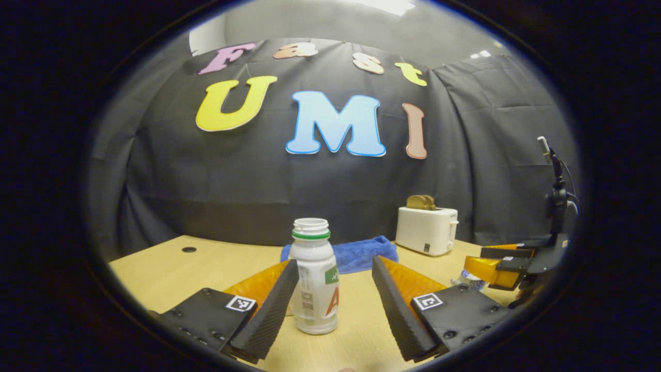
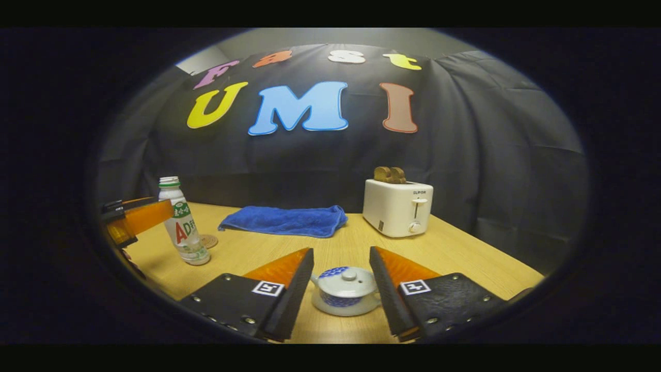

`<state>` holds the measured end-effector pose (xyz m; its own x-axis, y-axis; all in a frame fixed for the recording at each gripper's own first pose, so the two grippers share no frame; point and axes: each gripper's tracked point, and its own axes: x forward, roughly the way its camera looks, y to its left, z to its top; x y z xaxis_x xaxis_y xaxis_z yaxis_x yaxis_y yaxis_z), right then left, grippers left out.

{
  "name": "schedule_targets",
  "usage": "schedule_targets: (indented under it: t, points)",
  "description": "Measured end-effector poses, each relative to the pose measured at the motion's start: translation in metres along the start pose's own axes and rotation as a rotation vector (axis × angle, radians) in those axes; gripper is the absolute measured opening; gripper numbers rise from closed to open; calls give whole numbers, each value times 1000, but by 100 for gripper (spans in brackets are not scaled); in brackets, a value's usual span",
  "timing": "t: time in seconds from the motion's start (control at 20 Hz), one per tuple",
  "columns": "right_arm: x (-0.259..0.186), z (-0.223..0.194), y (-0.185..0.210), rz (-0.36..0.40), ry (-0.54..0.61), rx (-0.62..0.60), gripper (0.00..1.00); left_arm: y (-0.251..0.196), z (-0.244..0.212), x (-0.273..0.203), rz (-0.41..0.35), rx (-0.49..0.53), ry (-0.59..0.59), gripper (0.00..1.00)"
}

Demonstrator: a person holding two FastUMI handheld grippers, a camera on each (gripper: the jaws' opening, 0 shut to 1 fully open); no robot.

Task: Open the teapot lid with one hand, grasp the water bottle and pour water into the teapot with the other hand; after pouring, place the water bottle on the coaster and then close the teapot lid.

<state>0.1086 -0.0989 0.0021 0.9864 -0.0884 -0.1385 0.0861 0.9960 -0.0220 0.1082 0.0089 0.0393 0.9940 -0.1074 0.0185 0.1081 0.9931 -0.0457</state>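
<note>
Between my right gripper's (image 2: 341, 292) spread fingers sits the teapot (image 2: 345, 298), lid (image 2: 346, 280) on, untouched by either finger. My left gripper (image 1: 335, 305) is open too, the bottle (image 1: 314, 276) standing uncapped between its fingers, hard by the left one; whether they touch I cannot tell. Past the bottle lies the coaster (image 2: 208, 241). I judge this the reaching step: next, pinch the lid knob and lift, then close on the bottle.
</note>
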Motion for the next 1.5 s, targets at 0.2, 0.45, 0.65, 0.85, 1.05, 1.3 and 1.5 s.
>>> schedule_targets:
  t: [0.2, 0.45, 0.65, 0.85, 1.05, 1.3, 1.5]
  points:
    - [22, -17, -7, -27, 35, -2, 49, -4, -1, -5, -17, 5, -2, 100]
    - [3, -9, -5, -2, 27, -18, 12, -1, 2, -7, -13, 14, -18, 95]
    - [-3, -2, 1, 37, -11, -27, 12, -2, -9, -5, -19, 1, 7, 100]
    - [-11, 10, 6, 47, -76, -50, 12, 2, -13, -2, -5, 0, 14, 100]
    - [-16, 16, 7, 65, -100, -50, 12, 5, -21, 0, 10, 7, 35, 100]
    - [-20, 17, 13, 83, -111, -53, 12, 8, -20, 1, 28, 3, 30, 100]
    - [-23, 18, 20, 108, -109, -62, 12, 11, -20, 8, 54, 11, 32, 100]
